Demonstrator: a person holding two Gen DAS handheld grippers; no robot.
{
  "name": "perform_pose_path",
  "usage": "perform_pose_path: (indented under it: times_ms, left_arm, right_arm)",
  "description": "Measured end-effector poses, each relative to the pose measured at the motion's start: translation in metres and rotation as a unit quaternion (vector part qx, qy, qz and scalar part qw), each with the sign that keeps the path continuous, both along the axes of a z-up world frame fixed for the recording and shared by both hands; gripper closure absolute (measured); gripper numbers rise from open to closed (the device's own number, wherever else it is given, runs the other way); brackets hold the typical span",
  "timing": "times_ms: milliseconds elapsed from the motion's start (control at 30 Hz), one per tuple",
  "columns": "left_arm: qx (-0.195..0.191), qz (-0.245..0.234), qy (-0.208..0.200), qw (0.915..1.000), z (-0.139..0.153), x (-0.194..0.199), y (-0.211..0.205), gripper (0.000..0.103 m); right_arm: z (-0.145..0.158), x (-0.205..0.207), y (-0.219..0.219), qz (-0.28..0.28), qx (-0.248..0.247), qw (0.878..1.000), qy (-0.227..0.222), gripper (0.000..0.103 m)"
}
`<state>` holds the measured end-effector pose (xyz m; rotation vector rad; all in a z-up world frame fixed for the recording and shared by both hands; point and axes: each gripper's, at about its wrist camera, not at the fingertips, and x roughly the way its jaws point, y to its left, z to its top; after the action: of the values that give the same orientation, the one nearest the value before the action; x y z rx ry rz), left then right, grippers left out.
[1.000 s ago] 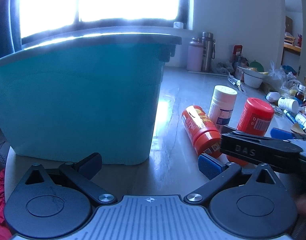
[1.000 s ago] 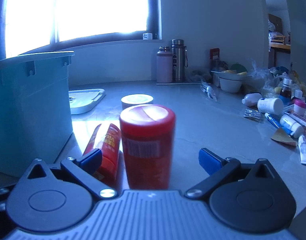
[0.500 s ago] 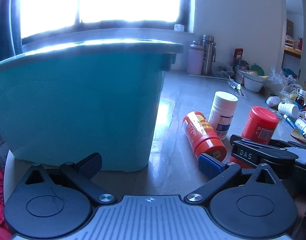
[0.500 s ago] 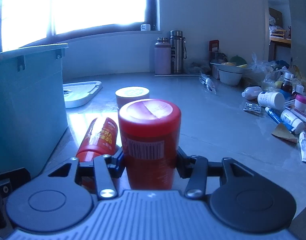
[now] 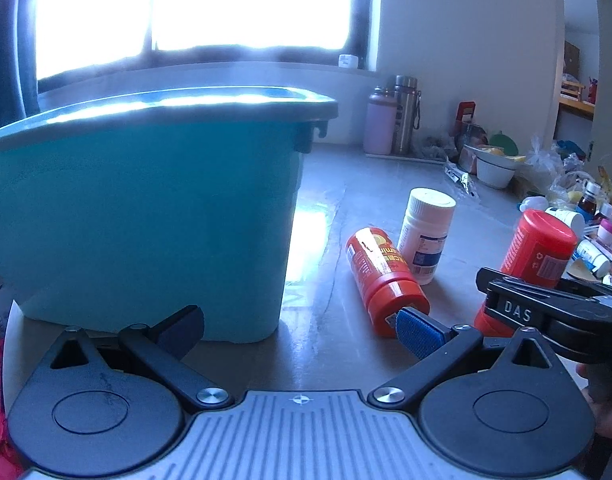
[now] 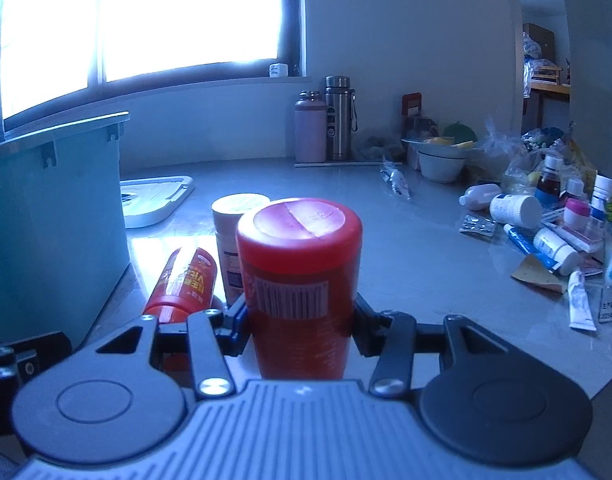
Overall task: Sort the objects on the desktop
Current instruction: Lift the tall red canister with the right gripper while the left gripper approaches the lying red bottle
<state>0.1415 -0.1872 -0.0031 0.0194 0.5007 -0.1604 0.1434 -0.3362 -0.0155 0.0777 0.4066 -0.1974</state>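
The teal bin (image 5: 146,216) runs off the left edge, its inside unseen. The red bottle (image 6: 300,284) hides its own base and part of the white bottle (image 6: 230,236) behind. Labels among the clutter (image 6: 553,232) at far right are unreadable

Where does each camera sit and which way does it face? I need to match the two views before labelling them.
Left wrist: sits on the left gripper, facing the teal bin and the bottles right of it; its own open fingers show, with the right gripper at the right edge.
Right wrist: sits on the right gripper, facing across the table to the window; its fingers clamp the upright red bottle.
Shared: bin, red bottle, lying red bottle, white bottle.
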Motion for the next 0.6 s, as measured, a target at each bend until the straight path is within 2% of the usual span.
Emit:
perform_pose_path:
  times_ms: [233, 600]
  left_arm:
    - [-0.005, -0.006, -0.008, 0.9999, 0.003, -0.012, 0.001, 0.0]
    - [-0.007, -0.043, -0.01, 0.999, 0.003, -0.033, -0.011, 0.0]
  right_arm:
    - [0.004, -0.022, -0.006, -0.008, -0.003, 1.0, -0.004, 0.054]
    - [0.01, -0.061, -0.012, -0.021, -0.013, 1.0, -0.013, 0.054]
